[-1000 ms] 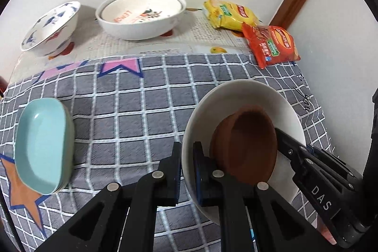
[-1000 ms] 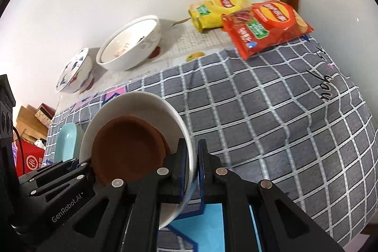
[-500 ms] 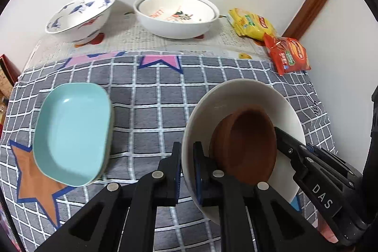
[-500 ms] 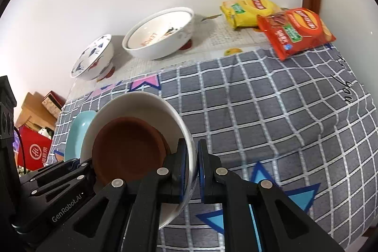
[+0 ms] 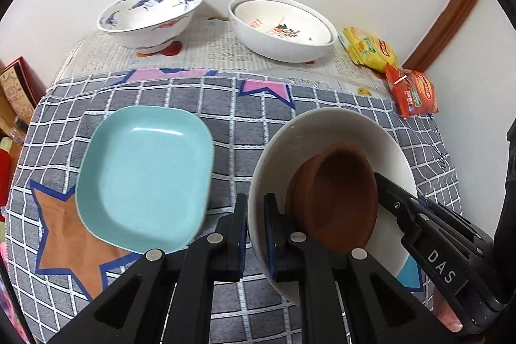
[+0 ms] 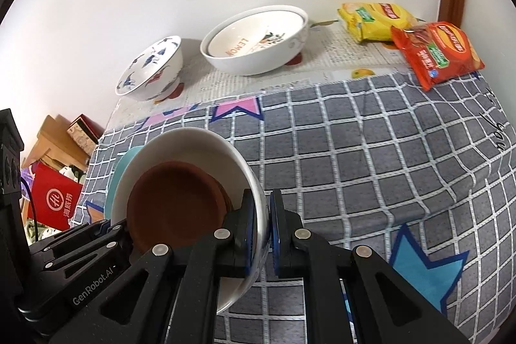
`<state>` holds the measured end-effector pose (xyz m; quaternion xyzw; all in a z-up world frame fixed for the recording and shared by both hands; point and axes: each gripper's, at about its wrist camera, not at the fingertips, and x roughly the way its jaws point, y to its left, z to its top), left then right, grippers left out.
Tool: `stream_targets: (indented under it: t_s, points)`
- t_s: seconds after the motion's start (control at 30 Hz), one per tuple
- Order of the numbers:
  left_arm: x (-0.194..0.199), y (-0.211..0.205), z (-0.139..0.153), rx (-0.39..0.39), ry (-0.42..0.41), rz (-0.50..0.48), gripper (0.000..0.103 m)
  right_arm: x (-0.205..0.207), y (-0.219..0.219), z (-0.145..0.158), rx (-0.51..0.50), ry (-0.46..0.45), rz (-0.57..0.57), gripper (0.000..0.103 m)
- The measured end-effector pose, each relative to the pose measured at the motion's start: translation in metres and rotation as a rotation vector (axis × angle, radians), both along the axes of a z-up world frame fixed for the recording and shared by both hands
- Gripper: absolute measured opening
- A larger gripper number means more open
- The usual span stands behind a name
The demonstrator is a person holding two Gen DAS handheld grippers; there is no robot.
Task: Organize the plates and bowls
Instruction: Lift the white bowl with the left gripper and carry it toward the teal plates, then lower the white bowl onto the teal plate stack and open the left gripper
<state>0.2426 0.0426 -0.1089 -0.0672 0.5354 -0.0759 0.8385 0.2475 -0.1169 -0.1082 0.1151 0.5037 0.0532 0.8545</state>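
I have both grippers clamped on one white bowl: left gripper pinches its rim at lower centre of the left wrist view, right gripper pinches the opposite rim at lower centre of the right wrist view. Jaws on both sides closed onto the wall, one pad inside, one outside

A brown dish sits loose inside the bowl, leaning against the wall, nothing holding it

Bowl is off the checked cloth, just right of the teal plate in the left view; in the right view its far edge overlaps that plate

Risks as I judge them:
- bowl looks tilted; more tilt and the dish slides out
- two thin rim pinches: if my hands drift apart or twist unevenly, one rim slips free
- lowering too far left clips the teal plate's edge
- the blue-patterned bowl and the cream bowl stack at the top stand well apart, no hazard
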Motion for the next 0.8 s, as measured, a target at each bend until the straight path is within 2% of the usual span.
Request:
stream_targets:
  t_s: [0.8]
  points:
    - [0.009,0.08,-0.002,-0.012,-0.002,0.111,0.01,0.022,0.077,-0.006,0.007,0.003,0.106,0.009]
